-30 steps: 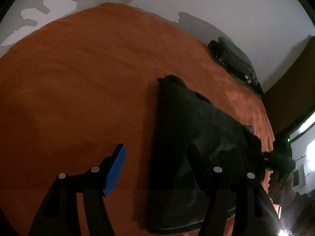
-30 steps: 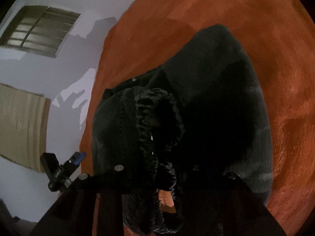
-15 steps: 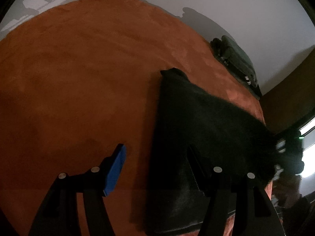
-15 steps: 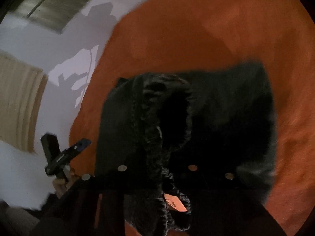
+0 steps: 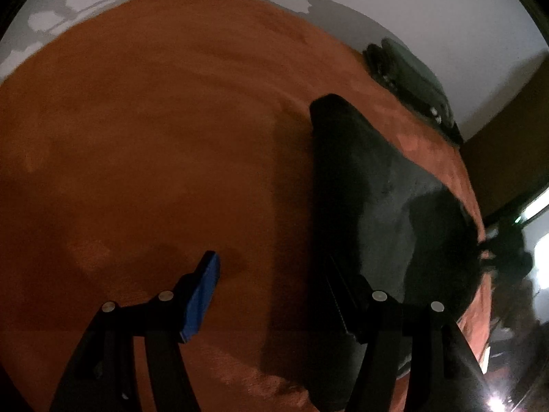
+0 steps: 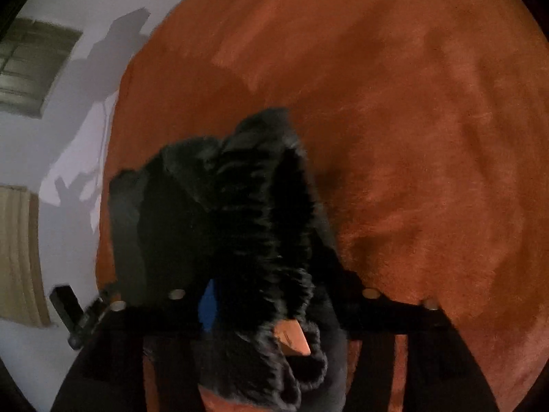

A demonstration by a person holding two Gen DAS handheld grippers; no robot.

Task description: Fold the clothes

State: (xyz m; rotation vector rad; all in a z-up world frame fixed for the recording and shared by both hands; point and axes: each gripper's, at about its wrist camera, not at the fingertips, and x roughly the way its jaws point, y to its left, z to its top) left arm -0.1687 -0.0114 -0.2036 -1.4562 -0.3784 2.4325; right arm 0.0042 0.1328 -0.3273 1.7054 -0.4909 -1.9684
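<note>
- On the orange blanket (image 5: pixel 154 137), which covered nearly the whole surface in both wrist views, a dark garment (image 5: pixel 384 206) lay stretched out to the right of the left gripper (image 5: pixel 274 271).
- The left gripper's jaws stood wide apart and gripped nothing; its blue pad (image 5: pixel 202 295) hung over bare blanket, while the black finger opposite sat over the garment's near edge. Whether that finger touched the cloth could not be told.
- From the left wrist view, the garment ran from a narrow end near the middle of the blanket toward the lower right, where it disappeared into shadow.
- A second dark bundle (image 5: pixel 408 72) lay at the far edge of the blanket, well apart from the garment, against a pale wall (image 5: pixel 429 7).
- In the right wrist view, the right gripper (image 6: pixel 271 295) was clenched on the garment (image 6: pixel 240 213), with a ribbed, gathered part of the cloth bunched between its fingers and hanging down past them.
- A blue pad (image 6: pixel 207 305) showed at the left side of that bunched cloth.
- The held cloth was lifted off the blanket (image 6: pixel 411 120), and a strip of orange showed beneath it.
- To the left, the wall (image 6: pixel 68 137) carried cast shadows, with a window (image 6: pixel 31 68) higher up and a tan panel (image 6: pixel 17 257) lower down.
</note>
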